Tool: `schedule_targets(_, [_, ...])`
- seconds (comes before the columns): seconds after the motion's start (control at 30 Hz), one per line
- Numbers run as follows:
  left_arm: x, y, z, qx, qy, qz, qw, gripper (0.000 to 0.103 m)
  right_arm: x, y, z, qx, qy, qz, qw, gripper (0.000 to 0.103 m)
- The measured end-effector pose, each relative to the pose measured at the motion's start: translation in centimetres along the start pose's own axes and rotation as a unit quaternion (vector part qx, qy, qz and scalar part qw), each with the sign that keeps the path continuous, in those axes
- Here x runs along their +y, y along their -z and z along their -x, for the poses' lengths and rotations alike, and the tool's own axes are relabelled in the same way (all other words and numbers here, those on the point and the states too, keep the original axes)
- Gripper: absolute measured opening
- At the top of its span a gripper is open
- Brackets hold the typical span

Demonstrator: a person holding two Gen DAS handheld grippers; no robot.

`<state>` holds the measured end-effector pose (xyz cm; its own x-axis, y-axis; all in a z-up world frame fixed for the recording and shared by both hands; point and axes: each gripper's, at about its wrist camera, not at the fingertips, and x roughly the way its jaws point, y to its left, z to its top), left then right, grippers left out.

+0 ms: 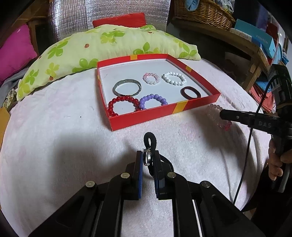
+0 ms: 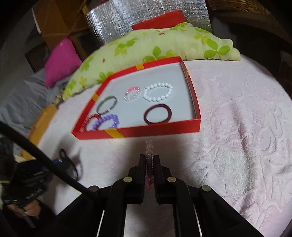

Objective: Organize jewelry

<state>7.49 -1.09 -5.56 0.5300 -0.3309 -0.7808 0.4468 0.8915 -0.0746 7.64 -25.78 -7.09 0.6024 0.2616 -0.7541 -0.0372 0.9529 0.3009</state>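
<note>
Bracelets already fill most of the red box (image 1: 165, 116) at mid-frame in the left wrist view: a metal bangle (image 1: 127, 87), a red bead ring (image 1: 123, 105), a purple one (image 1: 153, 100), a small pink-and-white one (image 1: 151, 78), a white one (image 1: 174, 78) and a dark band (image 1: 190, 93). Two pieces are in hand, so the step looks like carrying the last items in. The left gripper (image 1: 148, 157), low centre, is clenched on a black cord (image 1: 149, 140) with a small silver ring (image 1: 147, 158) between the pads. The right gripper (image 2: 149, 160) is pinched tight on a clear-pink bead bracelet (image 2: 149, 147), seen edge-on just in front of the box wall (in the left view it sits at the right edge, beside the box's near corner). Next, I judge, each piece must be lifted over the wall and let go on bare white floor, clear of the others. Everything rests on a pale pink textured blanket (image 2: 237, 127); behind lie a green leaf-print pillow (image 1: 102, 45), a magenta cushion (image 1: 14, 52), silver foil sheeting (image 1: 76, 16) and, upper right, a wicker basket (image 1: 204, 12) on a wooden shelf.
</note>
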Motion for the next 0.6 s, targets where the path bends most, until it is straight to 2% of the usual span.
schedule_targets(0.33, [-0.8,-0.4,0.1,-0.005,0.003,-0.001,1.0000,0.011,-2.0,-0.4,2.2,-0.021,-0.083,-0.058,0.995,0.009])
schedule_targets(0.6, [-1.9,-0.8,1.9,-0.032,0.020,-0.010,0.9992,0.011,-2.6,-0.8,3.6,-0.034,-0.134,-0.094,0.986,0.009])
